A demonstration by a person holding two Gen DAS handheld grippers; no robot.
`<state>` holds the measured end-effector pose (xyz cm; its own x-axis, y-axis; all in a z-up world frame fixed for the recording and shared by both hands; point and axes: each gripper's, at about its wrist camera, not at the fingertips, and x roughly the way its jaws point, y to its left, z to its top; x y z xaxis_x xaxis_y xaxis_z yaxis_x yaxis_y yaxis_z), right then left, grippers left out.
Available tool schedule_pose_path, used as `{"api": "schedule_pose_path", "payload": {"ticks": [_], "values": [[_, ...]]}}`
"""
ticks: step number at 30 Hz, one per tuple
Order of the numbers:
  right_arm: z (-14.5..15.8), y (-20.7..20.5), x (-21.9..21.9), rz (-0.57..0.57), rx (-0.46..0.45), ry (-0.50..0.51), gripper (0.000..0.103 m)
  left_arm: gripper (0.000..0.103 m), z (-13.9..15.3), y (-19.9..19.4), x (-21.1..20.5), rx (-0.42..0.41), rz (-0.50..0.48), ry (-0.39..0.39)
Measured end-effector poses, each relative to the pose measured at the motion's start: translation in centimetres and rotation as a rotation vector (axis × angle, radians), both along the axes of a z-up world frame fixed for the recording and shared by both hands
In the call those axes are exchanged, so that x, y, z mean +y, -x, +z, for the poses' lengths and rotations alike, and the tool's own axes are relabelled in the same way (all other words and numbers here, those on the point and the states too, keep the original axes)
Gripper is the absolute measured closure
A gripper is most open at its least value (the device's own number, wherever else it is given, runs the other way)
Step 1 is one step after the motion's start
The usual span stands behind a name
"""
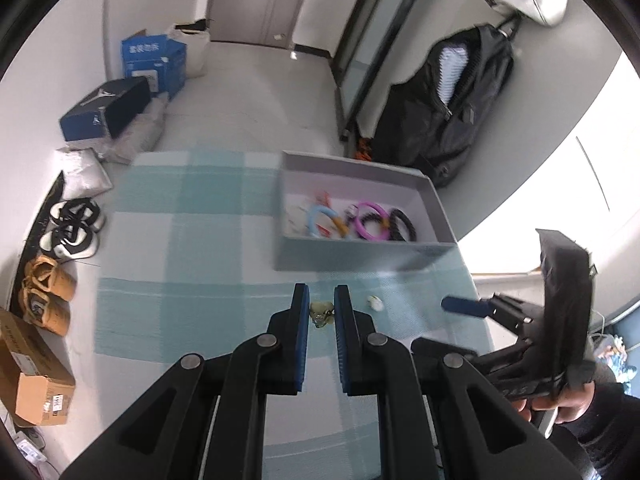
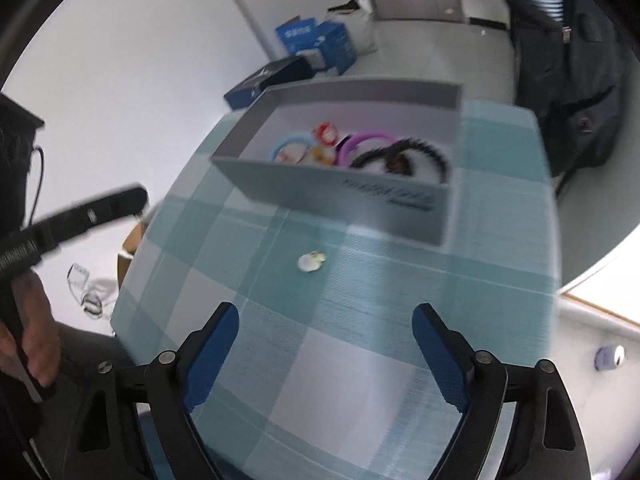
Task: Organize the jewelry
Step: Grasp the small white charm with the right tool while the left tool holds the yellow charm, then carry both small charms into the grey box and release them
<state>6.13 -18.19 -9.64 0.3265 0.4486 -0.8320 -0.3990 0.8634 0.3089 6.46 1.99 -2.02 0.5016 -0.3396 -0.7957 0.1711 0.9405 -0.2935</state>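
Left wrist, charm (image 1: 321, 313) between fingers (image 1: 301, 312) (narrowed)

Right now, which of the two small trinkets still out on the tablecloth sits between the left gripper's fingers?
The yellowish trinket, framed by the left gripper. The white trinket lies apart, right of those fingers, nearer the grey box.

- Tablecloth (image 1: 180, 240): woven cloth, matt, fine ribbed weave, teal and white check;
- Box (image 1: 360, 258): grey card, smooth, matt;
- Left gripper (image 1: 322, 308): black matt plastic, metal pivot pins, ridged blue pads (image 1: 301, 320);
- Charm (image 1: 321, 314): yellowish, glossy, translucent;
- Bangles (image 1: 370, 222): smooth plastic
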Motion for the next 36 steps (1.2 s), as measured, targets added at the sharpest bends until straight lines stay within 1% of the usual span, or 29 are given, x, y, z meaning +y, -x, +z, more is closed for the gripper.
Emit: {"api": "schedule_pose_path", "payload": {"ticks": [2, 6, 8, 10, 12, 13, 15, 17, 19, 20, 24, 28, 30, 32, 33, 34, 36], "values": [[-0.4, -0.5, 0.8, 0.007, 0.009, 0.016, 0.023, 0.095, 0.2, -0.2, 1.1, -0.005, 0.022, 0.012], [-0.9, -1.2, 2.7, 0.01, -0.001, 0.063, 0.026, 0.095, 0.2, -0.6, 2.6, 0.003, 0.05, 0.029], [-1.0, -1.3, 3.4, 0.012, -0.006, 0.085, 0.037, 0.095, 0.1, -0.7, 3.0, 0.007, 0.052, 0.03], [-1.3, -1.6, 4.1, 0.009, -0.012, 0.119, 0.044, 0.095, 0.3, -0.7, 3.5, 0.003, 0.055, 0.027], [-1.3, -1.5, 4.7, -0.003, -0.05, 0.168, 0.049, 0.095, 0.2, -0.8, 3.9, 0.001, 0.059, 0.024], [-1.3, -1.6, 4.9, -0.001, -0.053, 0.176, 0.055, 0.095, 0.2, -0.8, 4.2, 0.001, 0.065, 0.026], [-1.3, -1.6, 5.1, 0.001, -0.069, 0.19, 0.061, 0.095, 0.1, -0.8, 4.6, 0.009, 0.073, 0.037], [-1.3, -1.6, 5.1, -0.005, -0.084, 0.219, 0.079, 0.095, 0.0, -0.8, 4.9, 0.015, 0.075, 0.045], [-1.4, -1.5, 5.1, 0.003, -0.08, 0.212, 0.088, 0.095, 0.2, -0.9, 4.9, 0.014, 0.072, 0.046], [-1.4, -1.6, 5.1, 0.006, -0.081, 0.215, 0.091, 0.095, 0.2, -0.9, 5.0, 0.013, 0.072, 0.046], [-1.4, -1.3, 5.6, 0.029, -0.098, 0.226, 0.091, 0.095, 0.2, -1.0, 4.8, 0.016, 0.072, 0.047], [-0.7, -1.2, 5.6, 0.031, -0.113, 0.211, 0.091, 0.095, 0.3, -1.0, 4.6, 0.015, 0.068, 0.048], [-0.4, -0.9, 4.8, 0.025, -0.107, 0.194, 0.091, 0.095, 0.4, -1.0, 4.4, 0.01, 0.064, 0.046], [-0.2, -1.1, 5.0, 0.02, -0.095, 0.159, 0.091, 0.095, 0.4, -1.0, 4.2, 0.009, 0.06, 0.041], [0.1, -1.2, 4.6, 0.015, -0.078, 0.117, 0.091, 0.095, 0.4, -1.0, 4.1, 0.007, 0.06, 0.037], [0.3, -1.1, 4.5, 0.013, -0.071, 0.097, 0.091, 0.095, 0.4, -1.0, 4.0, 0.008, 0.059, 0.035], [1.2, -0.9, 4.1, 0.012, -0.076, 0.054, 0.091, 0.095, 0.4, -1.0, 3.8, 0.01, 0.054, 0.032]]}}
